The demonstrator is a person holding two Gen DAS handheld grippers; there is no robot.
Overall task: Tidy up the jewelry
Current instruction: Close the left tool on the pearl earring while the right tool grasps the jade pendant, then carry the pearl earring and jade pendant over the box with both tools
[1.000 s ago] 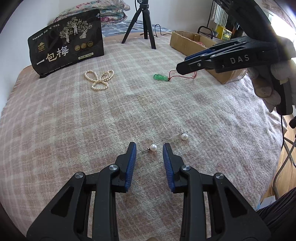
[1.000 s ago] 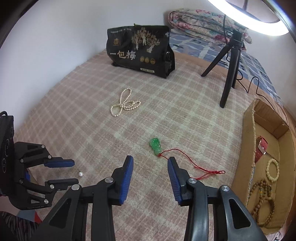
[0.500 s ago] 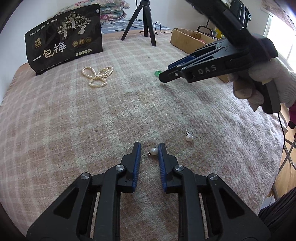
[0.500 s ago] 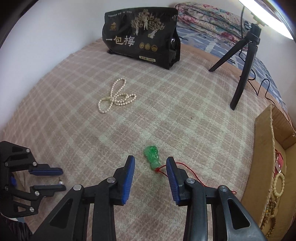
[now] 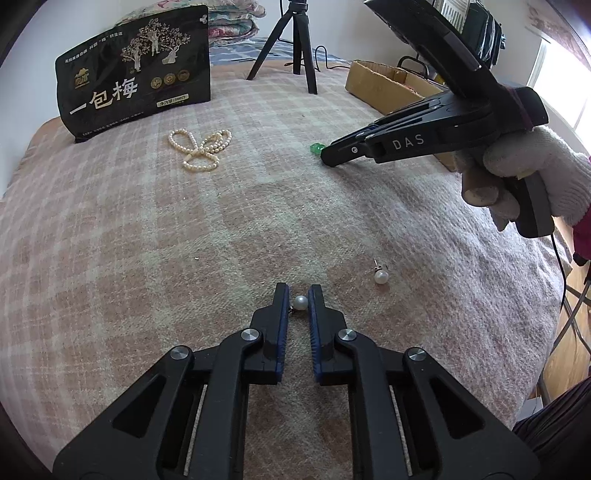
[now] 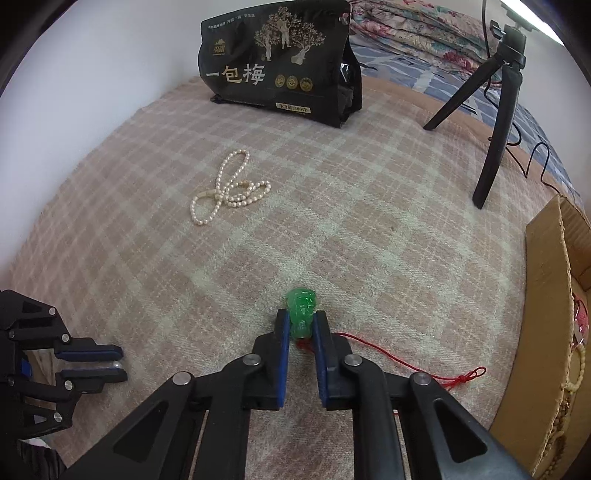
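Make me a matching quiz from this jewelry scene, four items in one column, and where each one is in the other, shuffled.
Items:
1. green pendant
2. pearl necklace
3. pearl earring
4. second pearl earring

Places:
A. loose on the blanket, beside the left tongs
B. pinched in the left tongs
C. pinched in the right tongs
D. coiled near the black bag

Pairs: 1-C, 2-D, 3-B, 4-A

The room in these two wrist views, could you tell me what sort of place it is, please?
Most likely a bedroom at home: the work surface is a bed under a pink checked blanket, folded floral quilts are stacked at its far end, and a tripod stands on it.
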